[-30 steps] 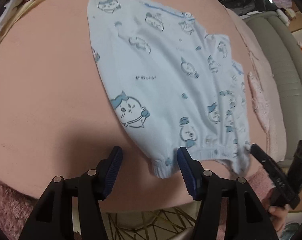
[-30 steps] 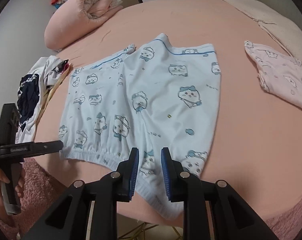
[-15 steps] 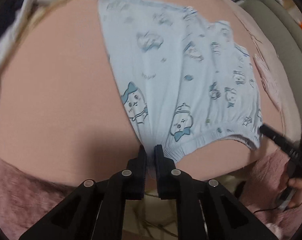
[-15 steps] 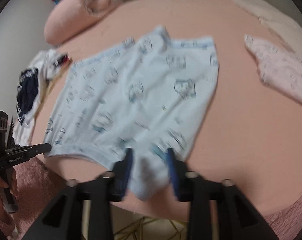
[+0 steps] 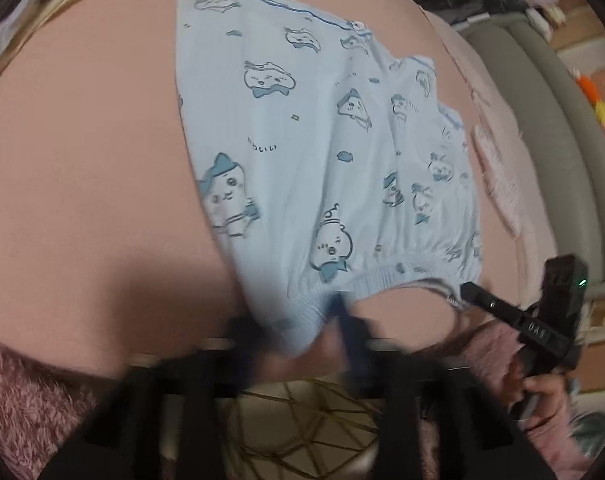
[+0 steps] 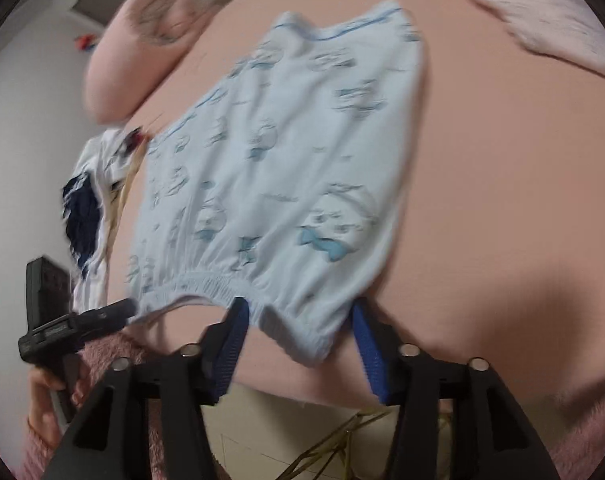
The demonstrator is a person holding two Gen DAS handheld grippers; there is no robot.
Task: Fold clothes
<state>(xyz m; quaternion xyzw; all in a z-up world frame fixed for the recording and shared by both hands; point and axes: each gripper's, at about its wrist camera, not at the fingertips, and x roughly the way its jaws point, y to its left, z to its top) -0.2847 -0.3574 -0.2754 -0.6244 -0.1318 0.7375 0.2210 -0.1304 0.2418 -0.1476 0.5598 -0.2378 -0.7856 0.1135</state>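
Light blue shorts with cartoon prints point(image 5: 322, 152) lie flat on the pink bed, waistband toward me; they also show in the right wrist view point(image 6: 286, 168). My left gripper point(image 5: 298, 328) is blurred and open, its fingers either side of one waistband corner. My right gripper point(image 6: 298, 336) is open, its blue pads point(image 6: 234, 340) straddling the other waistband corner, which hangs over the bed edge. Each gripper shows in the other's view: the right one at the right point(image 5: 518, 316), the left one at the left point(image 6: 78, 320).
A pink garment point(image 6: 542, 24) lies on the bed at the far right. A rolled pink quilt point(image 6: 142, 36) is at the far left. White and navy clothes point(image 6: 90, 200) lie at the left bed edge. A fuzzy pink blanket point(image 5: 26, 392) hangs on the near edge.
My left gripper was shut on the waistband corner half a second ago and has opened. My right gripper has opened wider. The shorts have been pulled toward the near bed edge.
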